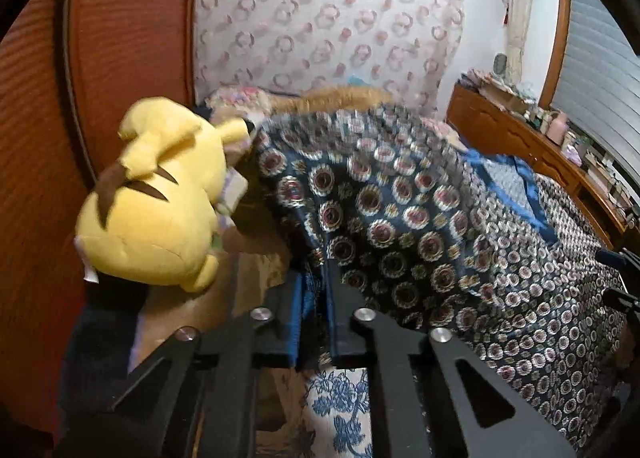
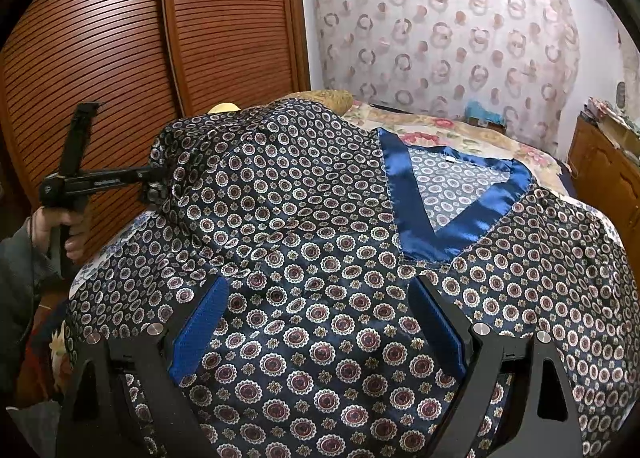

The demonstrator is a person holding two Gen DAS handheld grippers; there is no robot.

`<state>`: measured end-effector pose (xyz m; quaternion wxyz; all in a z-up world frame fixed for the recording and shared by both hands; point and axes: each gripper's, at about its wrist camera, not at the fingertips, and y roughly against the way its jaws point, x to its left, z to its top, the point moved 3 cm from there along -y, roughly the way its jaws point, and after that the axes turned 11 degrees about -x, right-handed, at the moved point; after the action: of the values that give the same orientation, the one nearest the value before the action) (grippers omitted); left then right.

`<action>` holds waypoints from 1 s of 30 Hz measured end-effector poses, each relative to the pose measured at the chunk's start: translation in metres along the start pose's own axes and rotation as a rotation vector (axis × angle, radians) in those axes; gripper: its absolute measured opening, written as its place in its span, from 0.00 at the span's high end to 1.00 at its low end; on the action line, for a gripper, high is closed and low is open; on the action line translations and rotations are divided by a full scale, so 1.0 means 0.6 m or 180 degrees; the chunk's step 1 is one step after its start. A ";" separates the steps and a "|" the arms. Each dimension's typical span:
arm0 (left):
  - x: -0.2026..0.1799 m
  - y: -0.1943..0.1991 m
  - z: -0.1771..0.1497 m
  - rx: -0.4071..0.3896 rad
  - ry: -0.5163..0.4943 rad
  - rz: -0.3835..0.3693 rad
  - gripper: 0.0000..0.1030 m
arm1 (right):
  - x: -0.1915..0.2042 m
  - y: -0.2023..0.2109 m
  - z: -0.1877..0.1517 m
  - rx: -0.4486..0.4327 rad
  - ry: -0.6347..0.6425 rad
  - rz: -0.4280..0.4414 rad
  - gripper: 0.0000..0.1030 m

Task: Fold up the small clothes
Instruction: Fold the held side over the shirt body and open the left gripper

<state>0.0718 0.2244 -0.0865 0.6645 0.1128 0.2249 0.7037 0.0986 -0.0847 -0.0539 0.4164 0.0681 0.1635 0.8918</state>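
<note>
A navy satin shirt (image 2: 320, 218) printed with round medallions lies spread on the bed, its shiny blue V-neck collar (image 2: 420, 214) to the right. My right gripper (image 2: 318, 318) hovers open over the shirt's front, and the cloth shows between its blue pads (image 2: 200, 322). My left gripper (image 1: 316, 298) is shut on a bunched edge of the shirt (image 1: 400, 210), which rises from its jaws in a raised fold. In the right wrist view the left gripper (image 2: 154, 186) reaches in from the left, held by a hand (image 2: 60, 226), with its tips hidden under the lifted cloth.
A yellow plush toy (image 1: 156, 194) lies at the left by the louvred wooden wardrobe (image 2: 120, 58). Under the shirt is a floral bedspread (image 2: 460, 130). A cluttered wooden dresser (image 1: 520, 138) runs along the right. A patterned curtain (image 2: 440, 38) hangs behind the bed.
</note>
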 end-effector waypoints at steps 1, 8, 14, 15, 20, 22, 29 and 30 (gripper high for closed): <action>-0.002 0.010 0.006 -0.0045 0.0018 -0.0036 0.95 | 0.000 -0.002 0.001 -0.0002 -0.0002 0.0001 0.11; -0.057 0.048 0.069 -0.0287 -0.0100 -0.0277 0.96 | 0.001 0.002 0.010 -0.0062 -0.0015 -0.0008 0.11; -0.149 0.042 0.119 -0.0382 -0.0306 -0.0655 0.96 | -0.020 0.019 0.018 -0.0117 -0.0081 -0.0090 0.11; -0.169 0.035 0.122 -0.0367 -0.0375 -0.0714 0.96 | -0.022 0.021 0.020 -0.0128 -0.0087 -0.0103 0.11; -0.241 0.006 0.113 -0.0217 -0.0543 -0.0944 0.96 | -0.031 0.038 0.024 -0.0177 -0.0105 -0.0170 0.11; -0.262 -0.001 0.101 -0.0147 -0.0589 -0.1044 0.96 | -0.034 0.040 0.023 -0.0180 -0.0120 -0.0196 0.11; -0.274 0.007 0.087 -0.0046 -0.0592 -0.1008 0.77 | -0.044 0.045 0.017 -0.0169 -0.0150 -0.0251 0.11; -0.265 0.014 0.089 -0.0075 -0.0581 -0.0956 0.68 | -0.045 0.045 0.016 -0.0168 -0.0148 -0.0259 0.11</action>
<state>0.1036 0.0762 -0.0137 0.7810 0.1335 0.1696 0.5860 0.0987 -0.1193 -0.0354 0.4577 0.0711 0.1328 0.8762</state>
